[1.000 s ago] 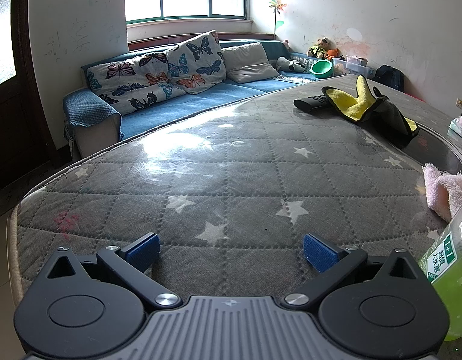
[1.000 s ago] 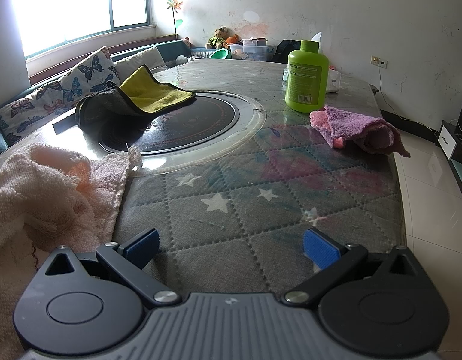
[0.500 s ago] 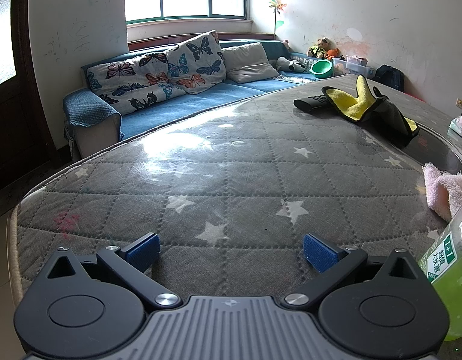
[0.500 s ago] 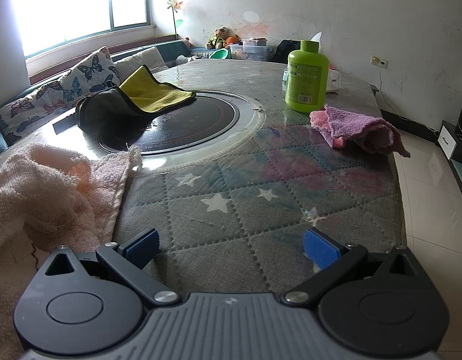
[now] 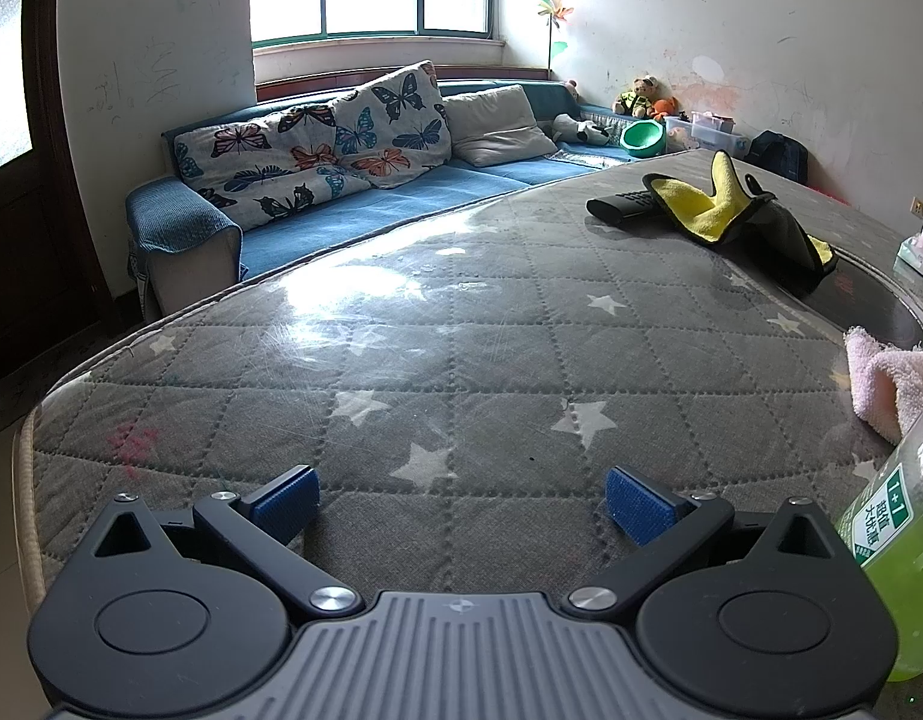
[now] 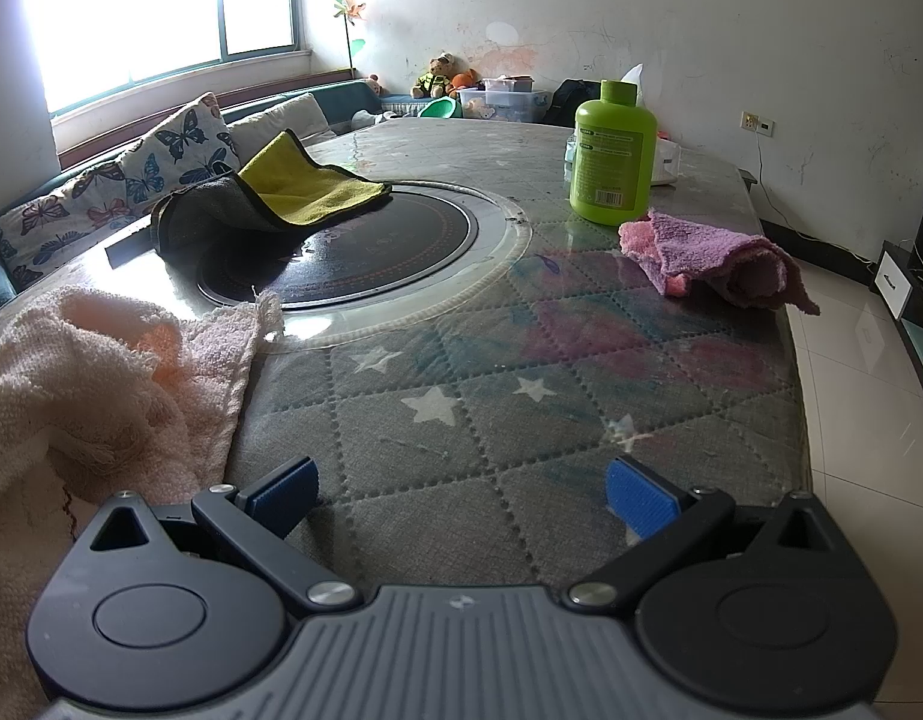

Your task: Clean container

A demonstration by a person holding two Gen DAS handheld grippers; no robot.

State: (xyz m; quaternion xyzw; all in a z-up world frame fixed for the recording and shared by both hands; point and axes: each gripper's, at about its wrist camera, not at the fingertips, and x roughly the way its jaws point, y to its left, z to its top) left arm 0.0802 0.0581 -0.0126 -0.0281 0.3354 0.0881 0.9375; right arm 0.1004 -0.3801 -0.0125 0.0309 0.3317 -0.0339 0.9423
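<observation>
A clear bottle of green liquid [image 5: 893, 552] stands at the right edge of the left wrist view, just right of my open left gripper [image 5: 458, 501], which holds nothing. A pale pink towel [image 5: 887, 378] lies behind that bottle and shows again as the pale pink towel [image 6: 101, 378] left of my right gripper [image 6: 458, 495], which is open and empty low over the table. Far across the table stands an opaque green bottle [image 6: 611, 156], with a purple-pink cloth [image 6: 719, 258] in front of it.
The quilted grey star-patterned table [image 6: 461, 420] has a round black hob [image 6: 365, 252] set in its middle. A yellow and grey cloth [image 6: 269, 198] lies over the hob's far left rim, beside a black remote [image 5: 623, 204]. A blue sofa [image 5: 365, 204] runs behind the table.
</observation>
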